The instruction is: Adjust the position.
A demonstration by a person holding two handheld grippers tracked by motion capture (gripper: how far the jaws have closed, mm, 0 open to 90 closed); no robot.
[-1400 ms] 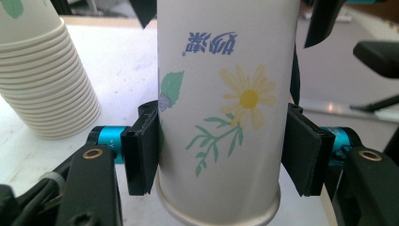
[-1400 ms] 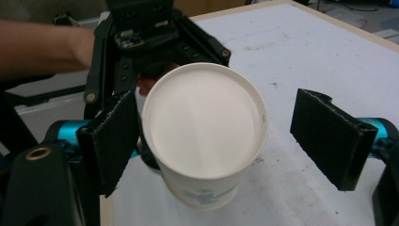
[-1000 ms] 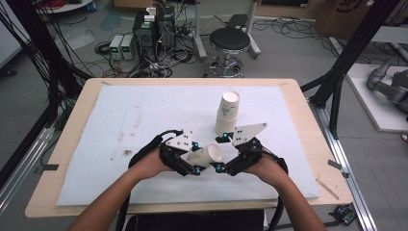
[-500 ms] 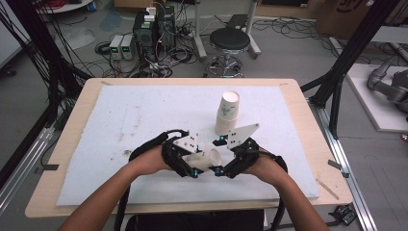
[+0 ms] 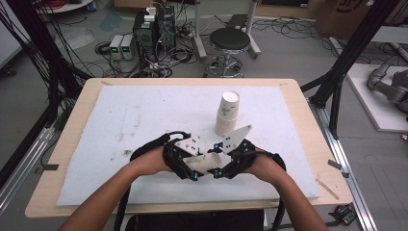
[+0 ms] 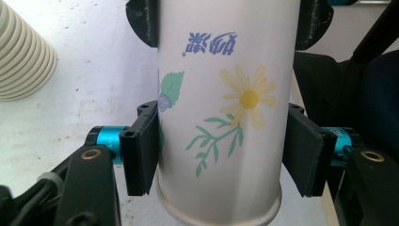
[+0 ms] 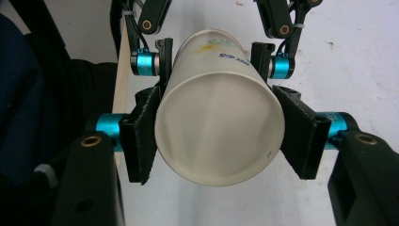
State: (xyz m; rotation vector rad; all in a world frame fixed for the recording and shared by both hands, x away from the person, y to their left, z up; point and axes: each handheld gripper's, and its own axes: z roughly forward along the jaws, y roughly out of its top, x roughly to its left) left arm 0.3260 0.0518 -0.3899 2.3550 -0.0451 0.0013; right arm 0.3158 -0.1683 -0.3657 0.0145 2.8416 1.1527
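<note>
While both tools pinch one paper cup [image 5: 208,162], left tool [image 6: 221,155] view shows daisy print, right tool [image 7: 219,136] view seemingly its base.

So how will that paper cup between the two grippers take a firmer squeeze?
The paper cup looks thin-walled and empty, so probably light and easily dented. The left gripper holds its stiffer rolled rim; the right gripper holds near its base. Set down sideways, it would likely roll.

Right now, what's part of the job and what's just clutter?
In play: paper cup held sideways between left tongs and right tongs; stack of cups standing on the white mat.
Lying about: stool, power boxes, floor cables.
</note>
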